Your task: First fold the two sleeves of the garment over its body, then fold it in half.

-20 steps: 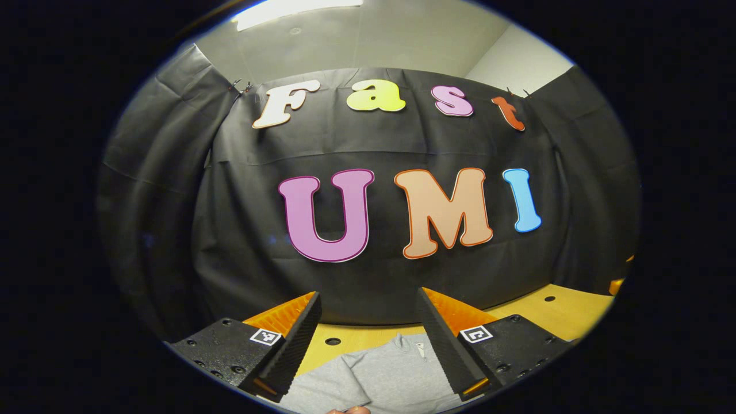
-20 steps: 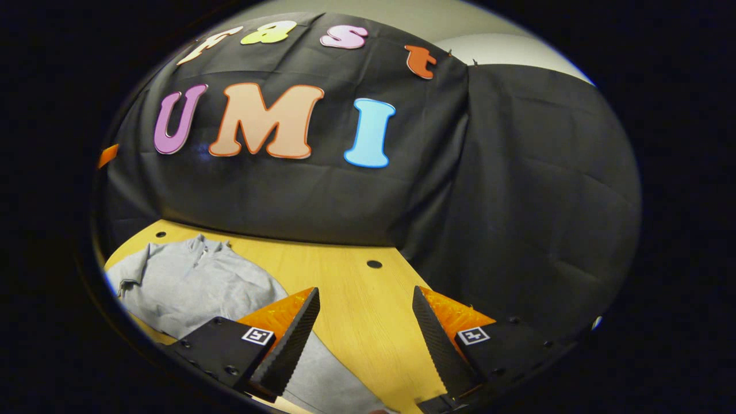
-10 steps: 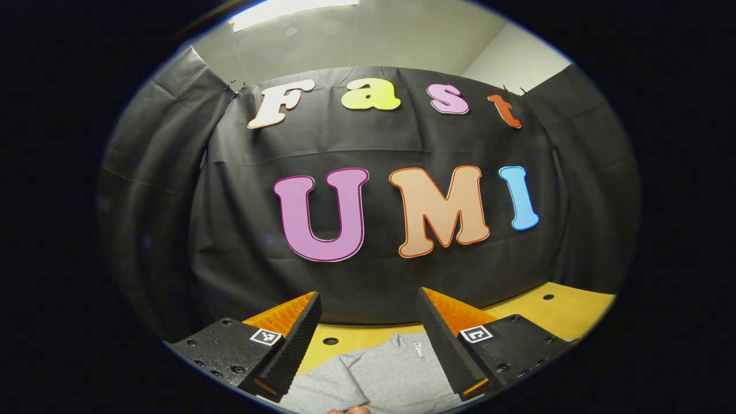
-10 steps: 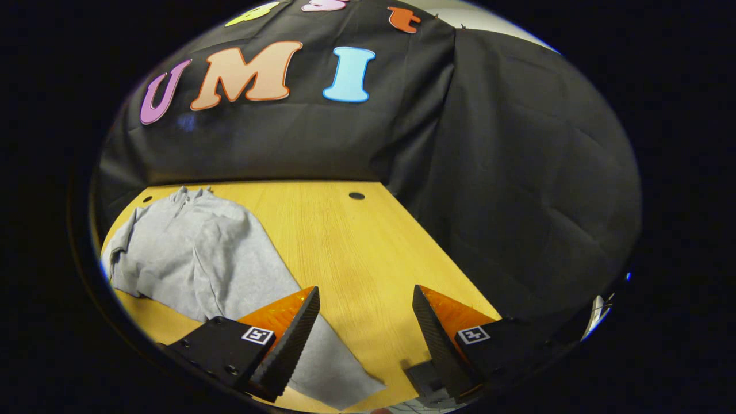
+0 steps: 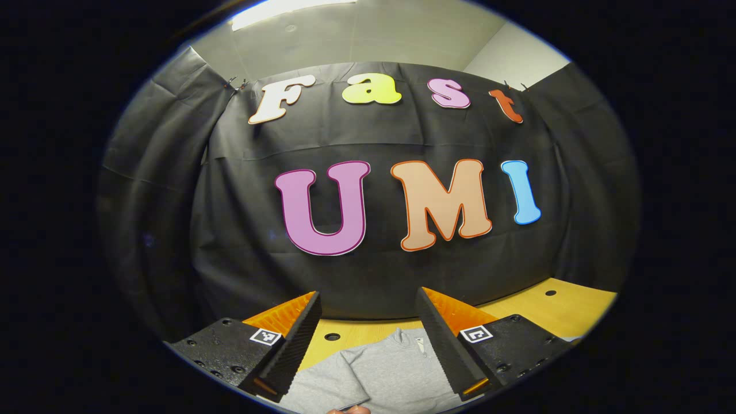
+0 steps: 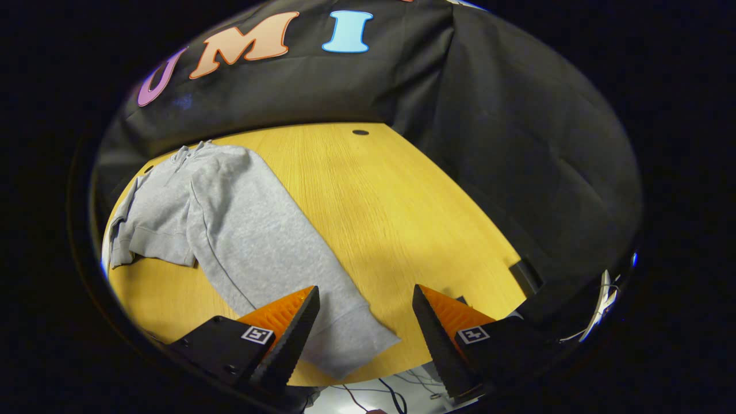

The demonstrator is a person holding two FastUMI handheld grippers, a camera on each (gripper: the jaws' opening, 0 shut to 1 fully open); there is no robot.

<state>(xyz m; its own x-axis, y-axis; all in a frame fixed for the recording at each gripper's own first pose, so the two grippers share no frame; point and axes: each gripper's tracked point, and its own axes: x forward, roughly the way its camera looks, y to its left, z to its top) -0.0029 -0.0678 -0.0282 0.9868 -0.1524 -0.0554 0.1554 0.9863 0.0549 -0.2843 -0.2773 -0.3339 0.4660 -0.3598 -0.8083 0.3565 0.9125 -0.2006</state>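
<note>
Right gripper (image 6: 361,336), jaws wide apart and empty, hangs above the grey sweatshirt's (image 6: 241,230) cuff (image 6: 351,345) on the wooden table (image 6: 402,218). Left gripper (image 5: 368,345), likewise spread and empty, hovers near the collar (image 5: 411,338). Sleeve-folding looks unstarted; next, pinch the cuff.

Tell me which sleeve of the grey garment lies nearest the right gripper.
The long sleeve stretching toward the right gripper, its cuff between the open fingers; the other sleeve lies at the garment's far side.

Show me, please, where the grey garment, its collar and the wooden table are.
grey garment (image 6: 253,230), right gripper view, mid body.
collar (image 5: 415,339), left gripper view, neck opening.
wooden table (image 6: 391,201), right gripper view, bare top.
</note>
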